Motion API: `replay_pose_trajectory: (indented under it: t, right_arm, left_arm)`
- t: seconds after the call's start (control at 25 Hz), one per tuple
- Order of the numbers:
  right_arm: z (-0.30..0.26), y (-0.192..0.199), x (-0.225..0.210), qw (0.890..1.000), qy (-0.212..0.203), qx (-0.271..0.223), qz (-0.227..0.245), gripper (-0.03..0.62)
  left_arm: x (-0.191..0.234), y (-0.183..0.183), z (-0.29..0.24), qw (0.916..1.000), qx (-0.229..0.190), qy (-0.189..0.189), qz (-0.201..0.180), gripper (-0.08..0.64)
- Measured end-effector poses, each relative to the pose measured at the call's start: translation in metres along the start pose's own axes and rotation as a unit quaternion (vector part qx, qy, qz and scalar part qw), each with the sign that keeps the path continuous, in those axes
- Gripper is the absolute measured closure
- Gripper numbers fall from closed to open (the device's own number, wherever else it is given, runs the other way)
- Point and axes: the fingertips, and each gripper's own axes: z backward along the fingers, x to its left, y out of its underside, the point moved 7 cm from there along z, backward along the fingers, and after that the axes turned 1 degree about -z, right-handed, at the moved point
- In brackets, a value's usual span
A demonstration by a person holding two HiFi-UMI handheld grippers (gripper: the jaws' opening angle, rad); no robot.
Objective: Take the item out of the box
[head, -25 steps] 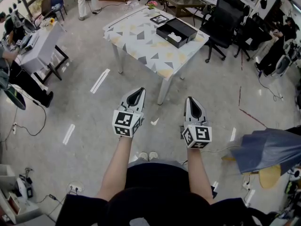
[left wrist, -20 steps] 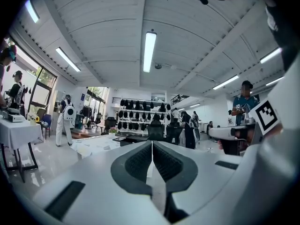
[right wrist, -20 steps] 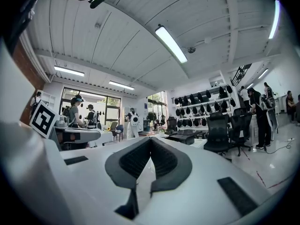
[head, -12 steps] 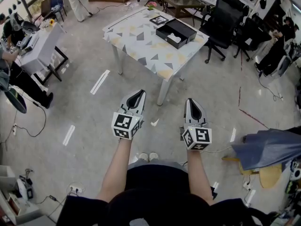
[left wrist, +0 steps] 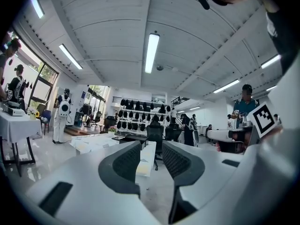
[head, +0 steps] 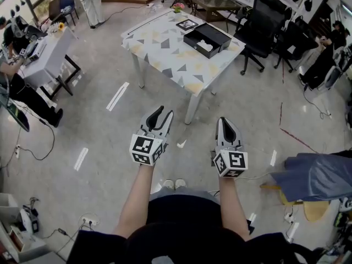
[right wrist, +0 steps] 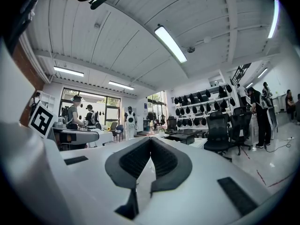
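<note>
An open black box (head: 206, 39) with a white item (head: 204, 44) inside lies at the far right of a white table with a triangle pattern (head: 165, 54). Both grippers hang over the floor well short of the table, pointing toward it. My left gripper (head: 164, 112) (left wrist: 151, 149) has its jaws apart and opening, with nothing between them. My right gripper (head: 223, 120) (right wrist: 150, 142) is shut and empty. A framed card (head: 187, 23) lies flat beside the box.
Black office chairs (head: 258, 23) stand right of the table. A white desk (head: 47, 54) with seated people is at the left. A blue cloth-covered object (head: 316, 175) sits on the floor at the right. Cables trail over the grey floor (head: 104, 142).
The left gripper's jaws, shut before, have parted. Both grippers have hardly moved. A person in white at the back has walked left.
</note>
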Motion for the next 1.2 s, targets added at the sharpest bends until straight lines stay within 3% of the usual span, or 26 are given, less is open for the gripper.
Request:
replay_pose_trajectory:
  t: [0.32, 1.2]
  right_arm:
    - [-0.002, -0.006, 0.006, 1.0, 0.01, 0.008, -0.01, 0.589]
    - [-0.048, 0.0, 0.015, 0.999, 0.039, 0.008, -0.008, 0.589]
  left_arm:
    - [0.007, 0.001, 0.003, 0.9999, 0.001, 0.001, 0.011, 0.339]
    - [0.072, 0.013, 0.001, 0.9996, 0.003, -0.005, 0.028, 0.336]
